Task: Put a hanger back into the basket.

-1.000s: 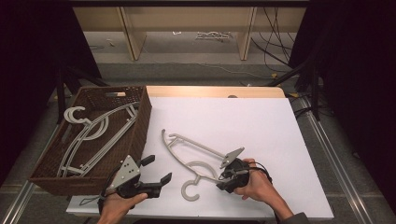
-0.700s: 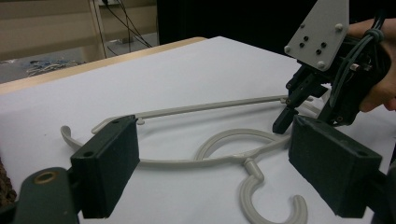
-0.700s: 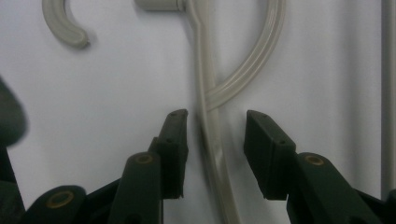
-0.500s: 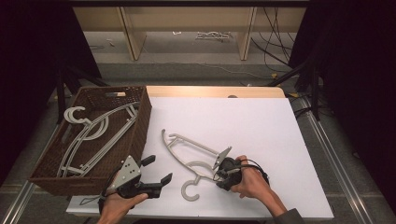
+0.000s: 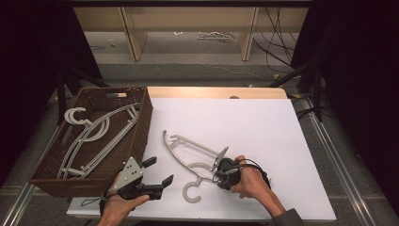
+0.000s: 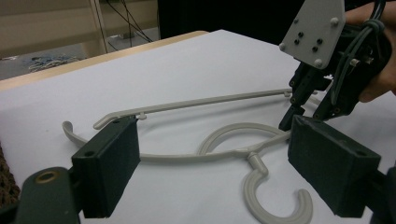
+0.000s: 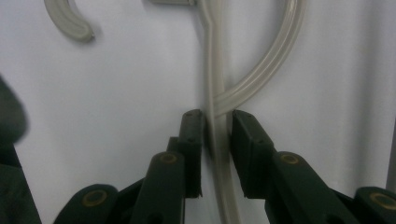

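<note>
The pale grey plastic hanger (image 5: 195, 157) lies flat on the white table (image 5: 263, 127), just right of the wicker basket (image 5: 141, 136). Its hook (image 5: 190, 193) curls toward six o'clock, and its arms reach toward eleven o'clock. In the right gripper view the hook (image 7: 70, 21) is cut off at the top edge, and the arm blurs where it runs between the jaws. The right gripper (image 5: 220, 170), at four o'clock from the hook, has just been closing its jaws with that thin arm between them; a sliver of gap seems to remain on one side. The left gripper (image 5: 157, 175), at nine o'clock from the hook, hovers spread wide with nothing between its jaws. More hangers (image 5: 91, 136) lie in the basket, partly hidden by its wall.
</note>
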